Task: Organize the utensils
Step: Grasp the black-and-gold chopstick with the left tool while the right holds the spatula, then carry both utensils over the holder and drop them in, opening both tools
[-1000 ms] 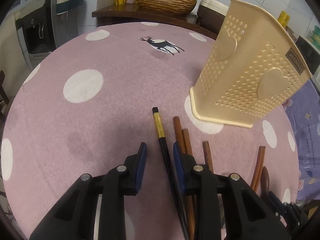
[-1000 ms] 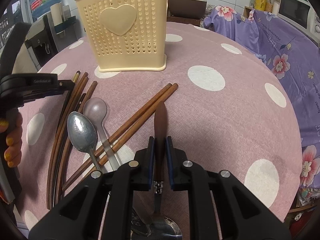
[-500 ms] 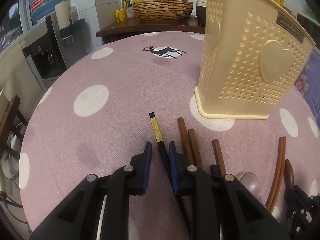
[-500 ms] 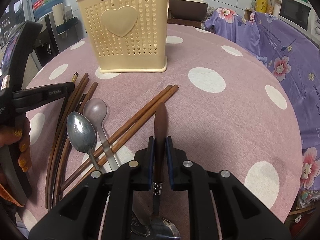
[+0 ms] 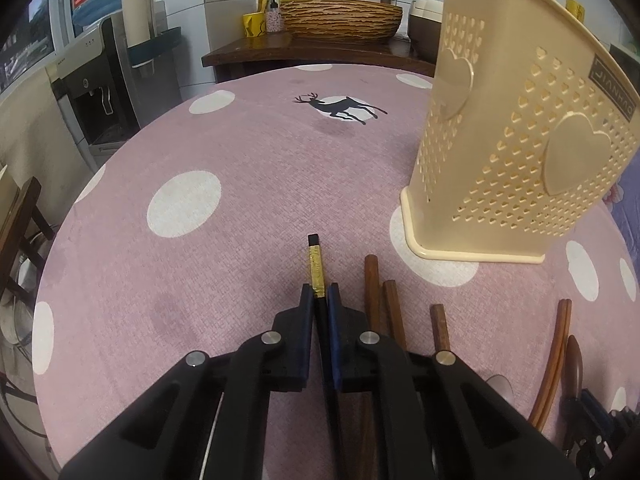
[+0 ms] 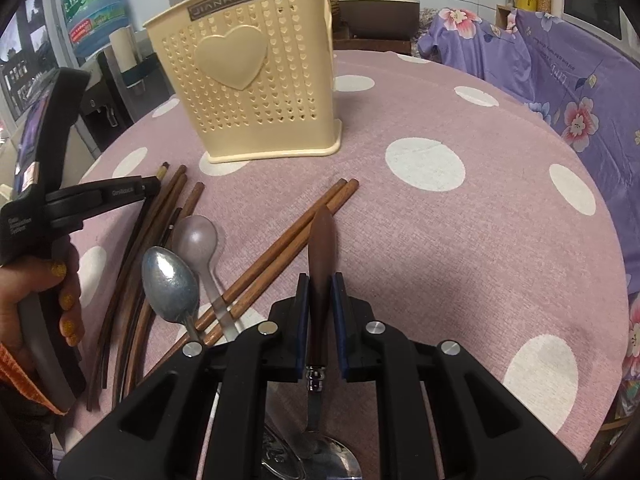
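A cream perforated utensil holder (image 5: 520, 152) (image 6: 248, 80) stands upright on the pink polka-dot tablecloth (image 5: 240, 208). My left gripper (image 5: 320, 294) is shut on a black chopstick with a gold band (image 5: 315, 264), whose tip pokes out ahead of the pads. Brown chopsticks (image 5: 372, 284) lie just to its right. My right gripper (image 6: 320, 280) is shut on the brown handle of a spoon (image 6: 322, 240); its metal bowl shows under the gripper body. A metal spoon (image 6: 170, 284), a translucent spoon (image 6: 196, 236) and a pair of brown chopsticks (image 6: 300, 232) lie to the left.
A person's hand (image 6: 60, 300) holds the left gripper's grip at the left of the right wrist view. Behind the table stand a sideboard with a woven basket (image 5: 340, 20) and a water dispenser (image 5: 100, 92). A purple floral cloth (image 6: 540, 60) borders the table's right.
The left jaws closed from open around the black chopstick to pressing on it, and the left view tipped upward a little. The right gripper kept its hold on the spoon handle.
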`<action>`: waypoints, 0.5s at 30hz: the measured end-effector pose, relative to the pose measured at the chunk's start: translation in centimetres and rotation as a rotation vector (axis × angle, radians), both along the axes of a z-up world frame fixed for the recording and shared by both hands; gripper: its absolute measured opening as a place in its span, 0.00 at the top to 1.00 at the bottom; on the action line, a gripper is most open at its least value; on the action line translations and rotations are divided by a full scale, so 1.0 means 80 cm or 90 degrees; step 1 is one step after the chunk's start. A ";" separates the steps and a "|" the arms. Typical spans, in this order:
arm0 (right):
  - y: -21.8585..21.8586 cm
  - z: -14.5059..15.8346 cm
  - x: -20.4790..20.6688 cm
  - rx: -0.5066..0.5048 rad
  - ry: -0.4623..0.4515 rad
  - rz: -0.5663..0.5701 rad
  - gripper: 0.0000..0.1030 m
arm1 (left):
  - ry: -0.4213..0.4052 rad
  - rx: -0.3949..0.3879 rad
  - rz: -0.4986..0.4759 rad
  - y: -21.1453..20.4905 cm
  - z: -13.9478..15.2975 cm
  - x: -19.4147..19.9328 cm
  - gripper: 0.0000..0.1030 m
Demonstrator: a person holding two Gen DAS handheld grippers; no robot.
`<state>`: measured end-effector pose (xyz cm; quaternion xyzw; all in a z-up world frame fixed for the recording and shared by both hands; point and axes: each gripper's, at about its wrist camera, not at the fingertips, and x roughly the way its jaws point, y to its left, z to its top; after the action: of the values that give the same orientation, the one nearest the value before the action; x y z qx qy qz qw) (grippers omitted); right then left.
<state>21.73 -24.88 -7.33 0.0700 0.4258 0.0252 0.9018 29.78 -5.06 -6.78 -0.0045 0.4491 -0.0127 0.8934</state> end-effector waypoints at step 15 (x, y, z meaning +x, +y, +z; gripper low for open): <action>-0.040 0.061 -0.029 0.070 -0.119 -0.018 0.88 | -0.101 -0.068 0.001 0.018 0.072 -0.022 0.92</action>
<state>19.39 -28.05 -2.41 0.1226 0.3366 0.0425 0.9327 28.03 -3.61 -1.05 -0.0515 0.3759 -0.0362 0.9245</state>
